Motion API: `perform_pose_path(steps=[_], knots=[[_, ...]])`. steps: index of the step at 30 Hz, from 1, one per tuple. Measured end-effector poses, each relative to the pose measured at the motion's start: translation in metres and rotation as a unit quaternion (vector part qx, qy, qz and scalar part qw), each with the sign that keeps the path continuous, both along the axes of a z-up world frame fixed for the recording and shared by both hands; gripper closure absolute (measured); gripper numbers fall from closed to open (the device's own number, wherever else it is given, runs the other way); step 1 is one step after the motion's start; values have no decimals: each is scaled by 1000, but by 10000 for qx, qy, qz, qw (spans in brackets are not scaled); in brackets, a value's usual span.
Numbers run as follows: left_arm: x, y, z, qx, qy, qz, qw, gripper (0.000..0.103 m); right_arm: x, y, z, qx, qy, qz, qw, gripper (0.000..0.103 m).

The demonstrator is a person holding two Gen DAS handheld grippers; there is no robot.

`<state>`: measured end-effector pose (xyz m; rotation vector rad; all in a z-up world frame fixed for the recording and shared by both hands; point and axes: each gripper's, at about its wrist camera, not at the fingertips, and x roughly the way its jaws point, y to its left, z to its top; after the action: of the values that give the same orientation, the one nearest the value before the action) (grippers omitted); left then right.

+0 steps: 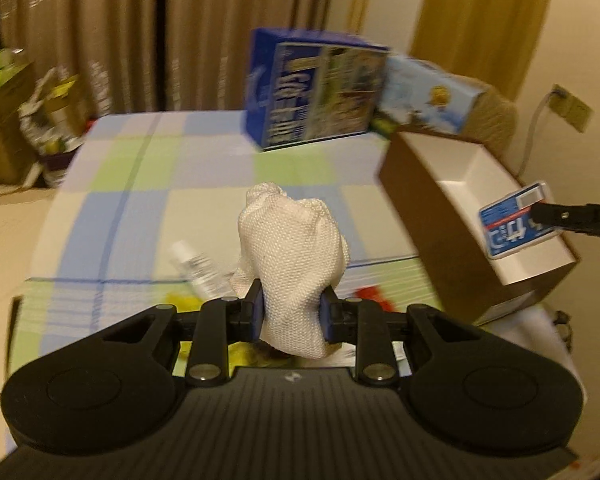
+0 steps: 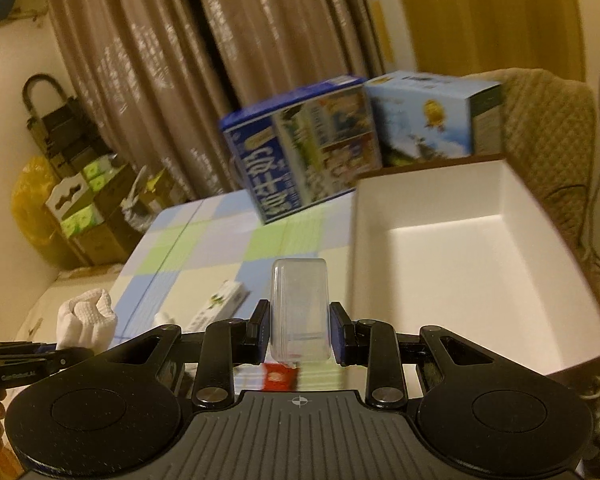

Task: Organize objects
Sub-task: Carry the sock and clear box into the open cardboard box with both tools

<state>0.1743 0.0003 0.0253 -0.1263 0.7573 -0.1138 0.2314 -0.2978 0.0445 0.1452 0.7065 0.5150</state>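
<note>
Carrying two items at once, you stood mid-transfer, both loads lifted clear of the checked cloth [image 1: 148,184].

Item one: white mesh pouch [image 1: 292,256], clenched between the pads of your left gripper [image 1: 292,314], held upright over the near part of the table. In the right wrist view the same pouch showed at the far left, well apart from the box.

Item two: small clear plastic case [image 2: 300,312] with a blue printed label, pinched in your right gripper [image 2: 300,330]. In the left wrist view it hung over the white interior of the open box [image 1: 472,184], or just at its near rim; which of the two could not be told.

Destination: the open box, white inside and brown outside, showed nothing in it where its floor was visible.

Step judged: delivery of the case into the box, the pouch waiting its turn. The next move likely called for lowering the case past the rim before letting go, then bringing the pouch across without clipping the brown wall.

Left on the cloth: a small white bottle [image 1: 198,270], a red packet [image 2: 278,376] and something yellow, all half hidden behind the gripper bodies.

Hard to read: motion blur smeared the blue carton [image 1: 312,88] and the pale blue carton [image 1: 428,96] behind, so their print was illegible. The box's far right corner was cut off.
</note>
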Motion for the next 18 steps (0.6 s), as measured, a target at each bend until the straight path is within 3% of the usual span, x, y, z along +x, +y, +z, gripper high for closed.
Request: perform_pose_path(steps=[9,18], knots=[[28,-95,21,-119,-313,-780,9964,80,12,-68,12,-24,-156,-472,9988,76],[71,-187,13,-187,-134,-1328,9909,80,33,-114,4,-216,-47,-658,9976,76]])
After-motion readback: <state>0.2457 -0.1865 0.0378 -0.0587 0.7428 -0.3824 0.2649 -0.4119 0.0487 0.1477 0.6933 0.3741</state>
